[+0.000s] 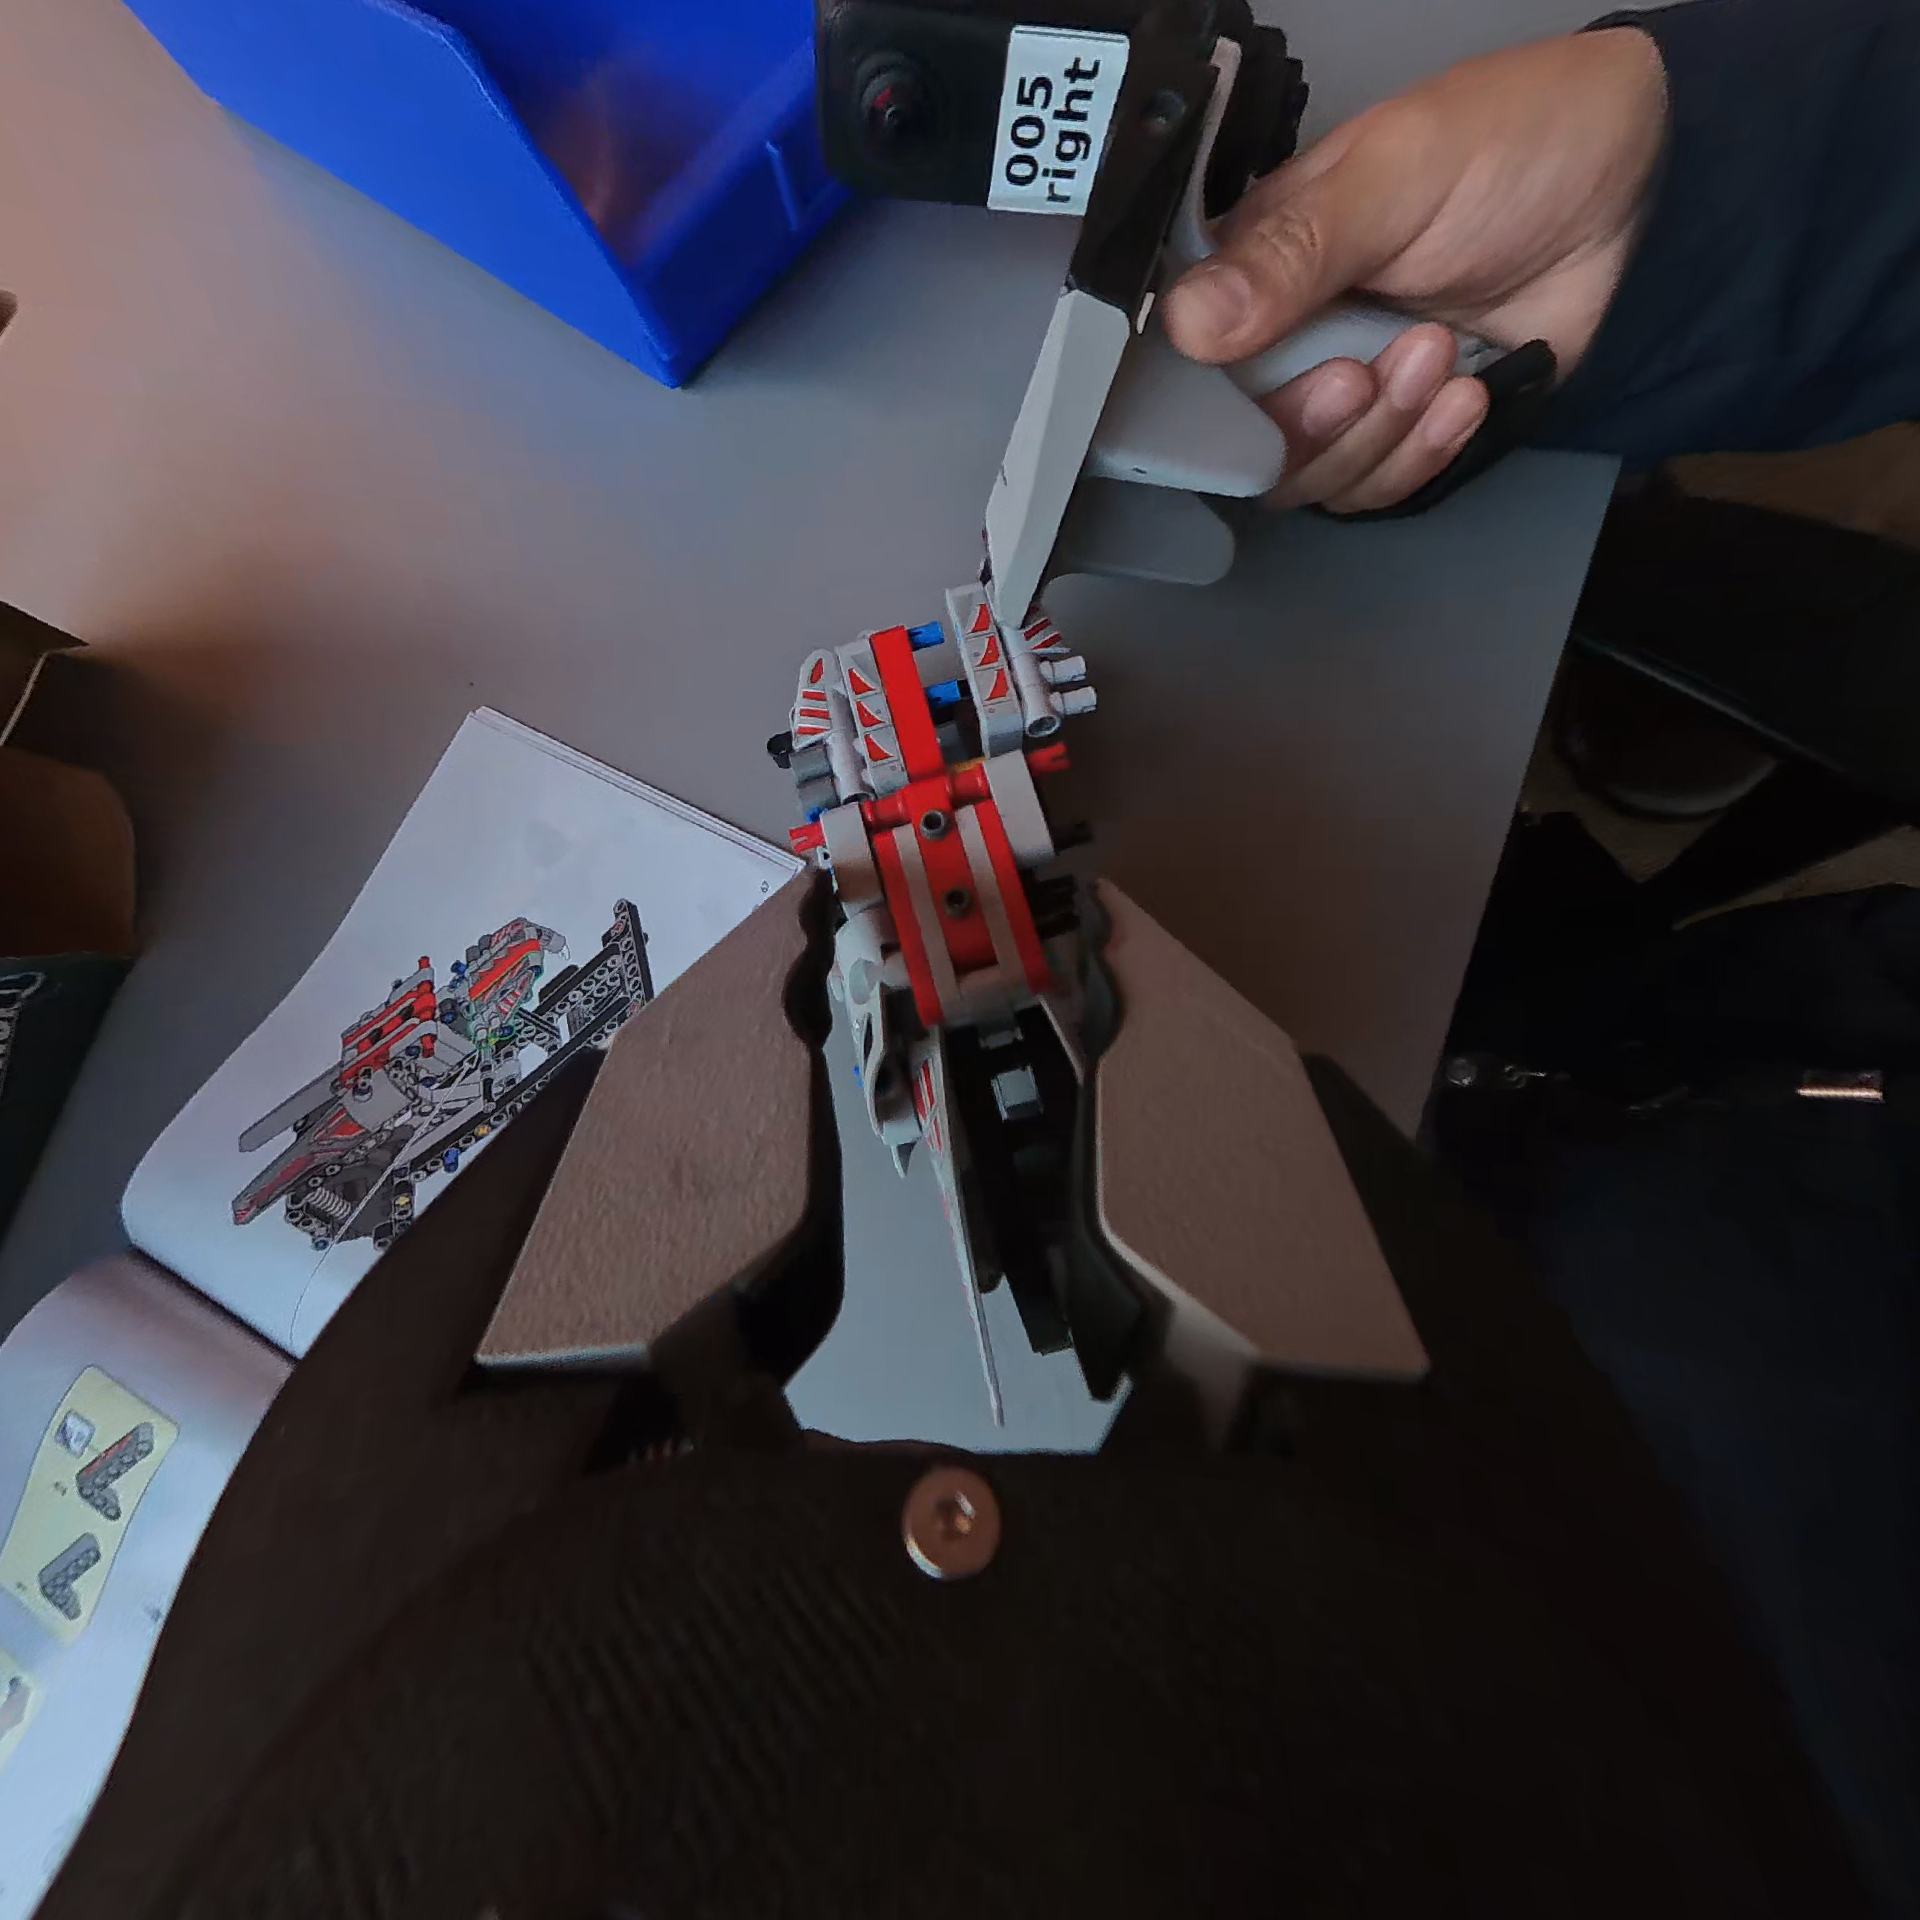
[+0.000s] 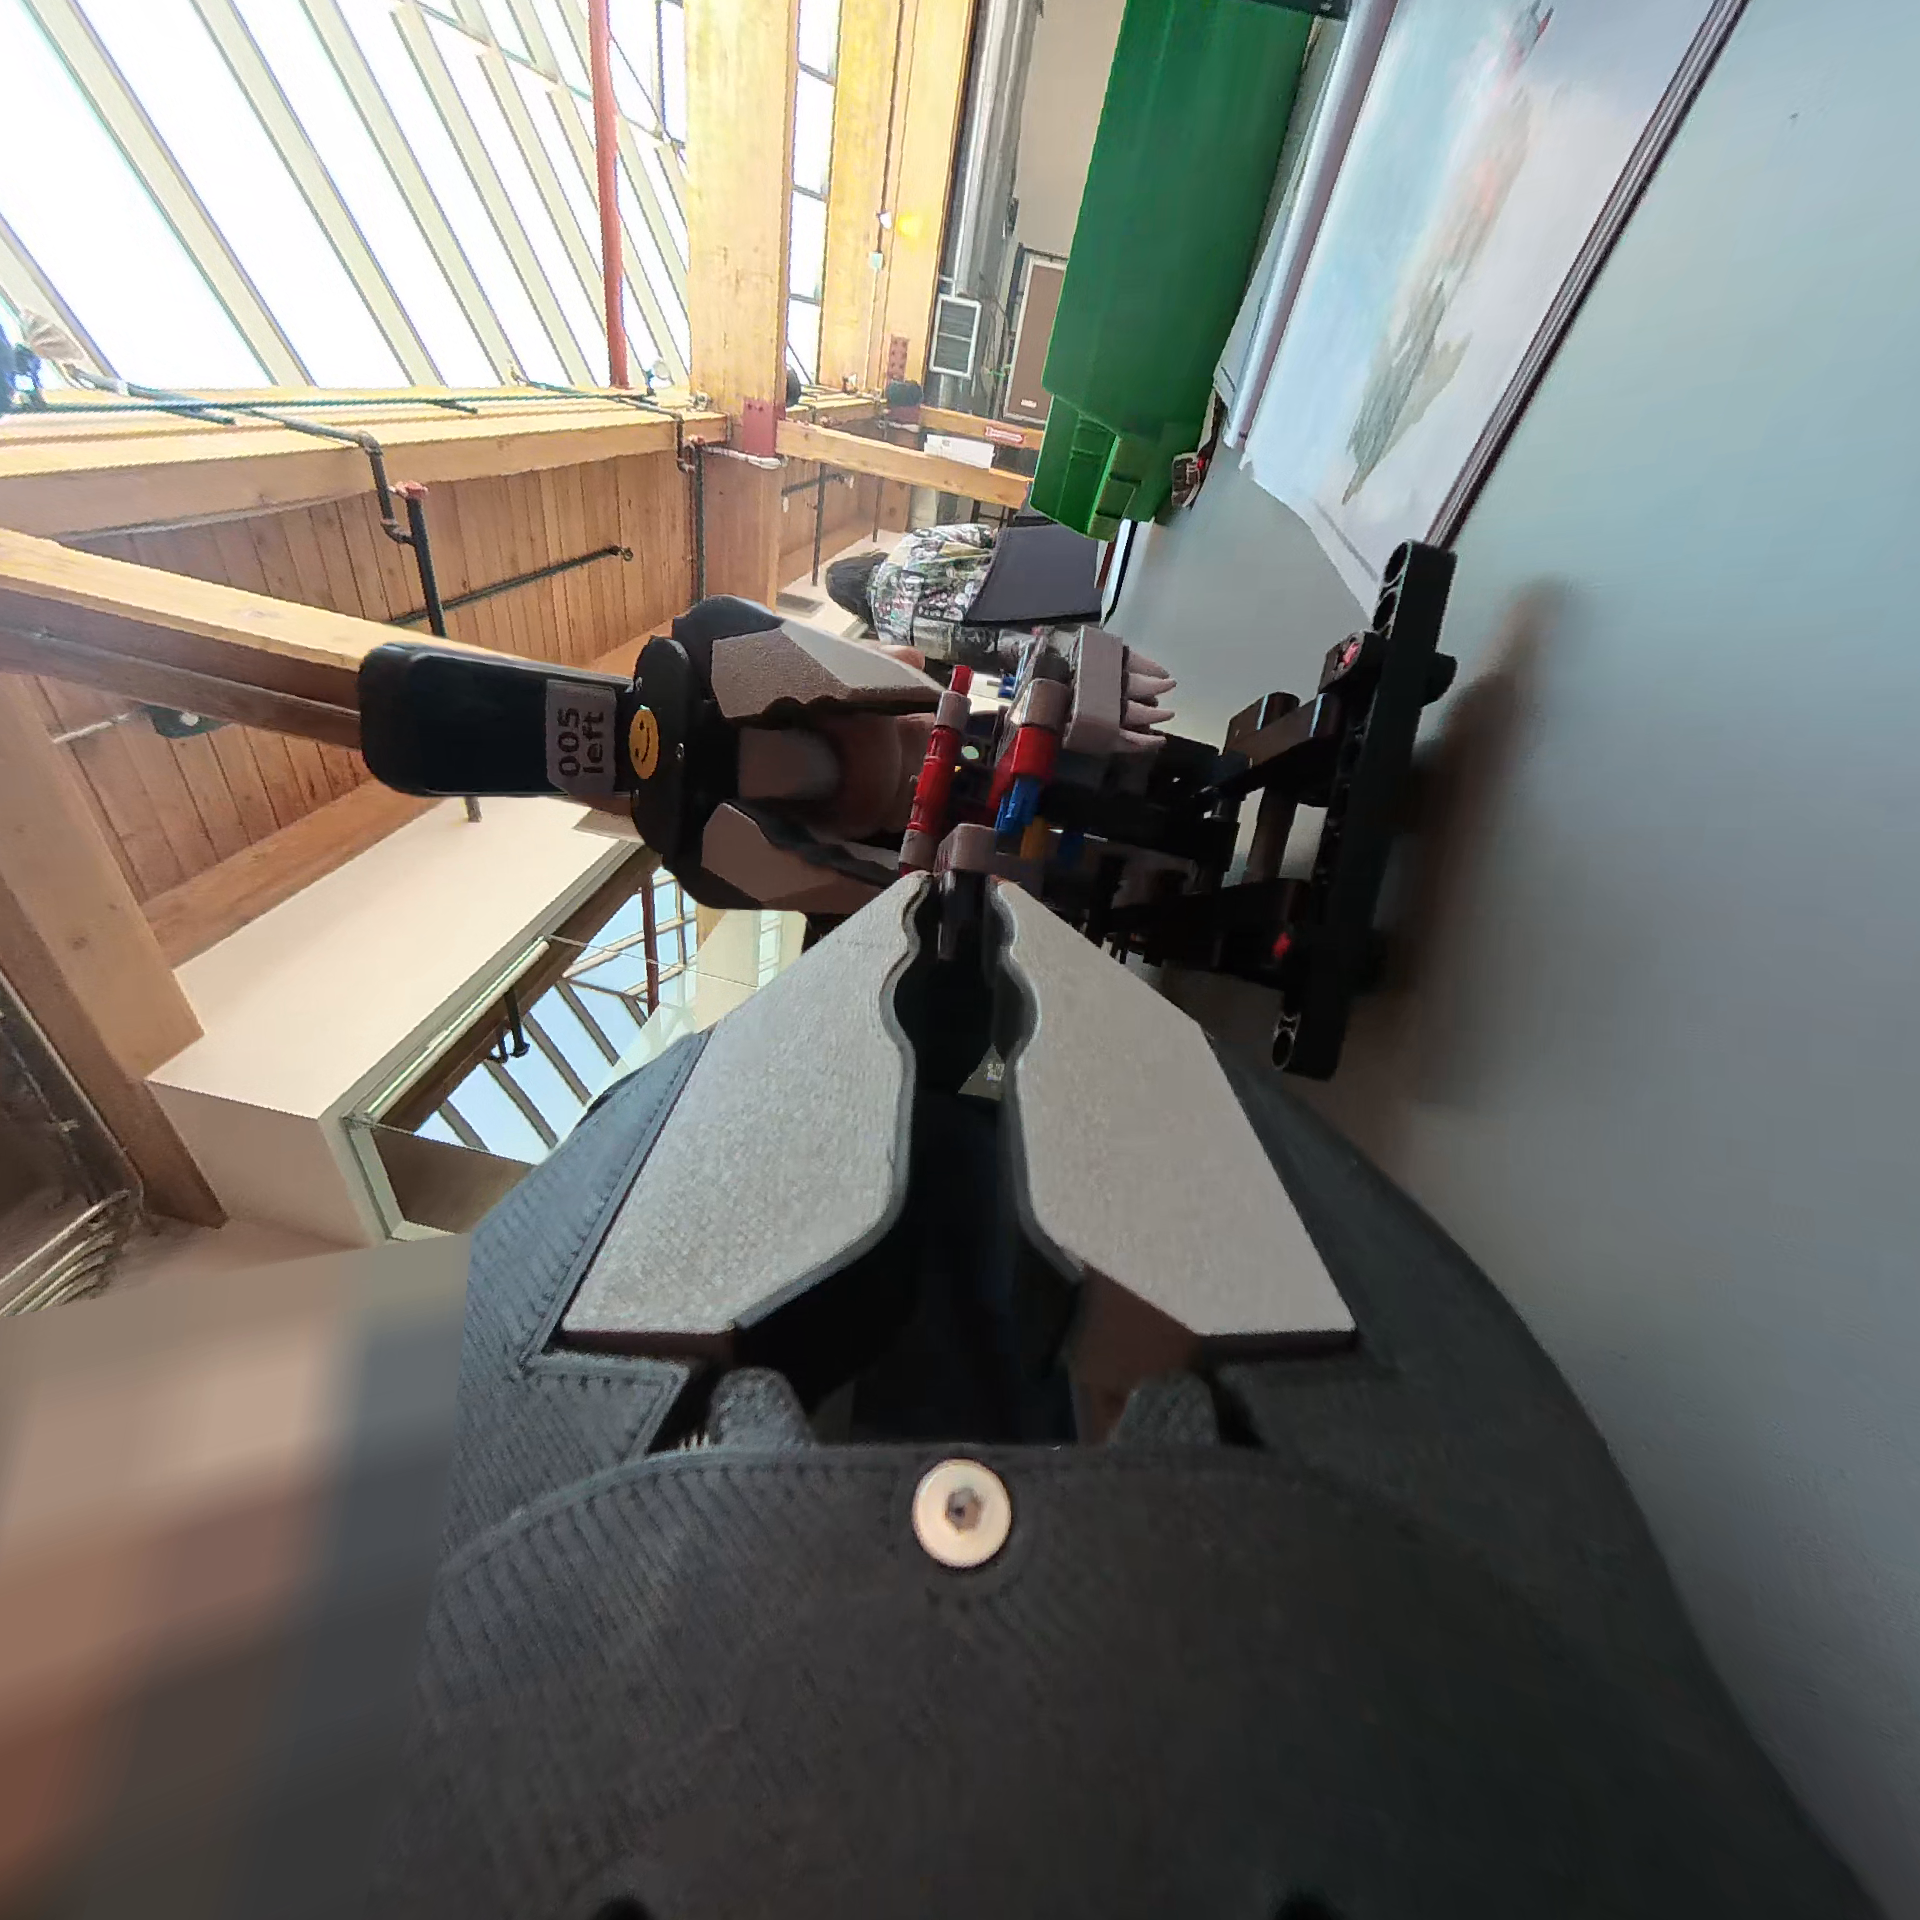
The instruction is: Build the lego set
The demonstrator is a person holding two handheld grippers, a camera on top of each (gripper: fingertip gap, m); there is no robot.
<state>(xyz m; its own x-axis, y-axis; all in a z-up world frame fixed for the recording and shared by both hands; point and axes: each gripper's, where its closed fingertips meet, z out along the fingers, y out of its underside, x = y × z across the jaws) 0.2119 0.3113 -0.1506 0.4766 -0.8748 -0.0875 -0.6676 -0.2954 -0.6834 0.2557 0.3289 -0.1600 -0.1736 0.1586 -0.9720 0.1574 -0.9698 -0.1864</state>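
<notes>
Gripped the model point(image 1: 940, 883), a red, white and black build, with the left gripper point(image 1: 961, 935), jaws clamped on its two flanks around the red and white striped middle. Stood it over the grey desk point(image 1: 416, 540), near the desk's edge, with its black frame end down against the surface (clearest in the right wrist view, where the long black beam met the desk).

Met the far end of the model with the right gripper point(image 1: 1003, 592), carried from above in a bare hand point(image 1: 1455, 260) wrapped around the pale handle. Brought its jaws almost together and nipped a thin black part at that end of the build, just beside the white panels with red marks; could not tell which piece exactly, dark and small as it was.

Left an open booklet point(image 1: 447, 987) flat on the desk beside the left gripper, one page showing a drawing of a similar build, a nearer page showing small parts in a pale yellow box.

Kept a blue bin point(image 1: 468, 156) at the far side of the desk, well apart from the model, open side facing the camera. Saw only a dim reddish blur inside; could not tell the contents.

Noted a green bin point(image 2: 1164, 260) farther along the desk in the right wrist view, with nothing of its inside showing.
</notes>
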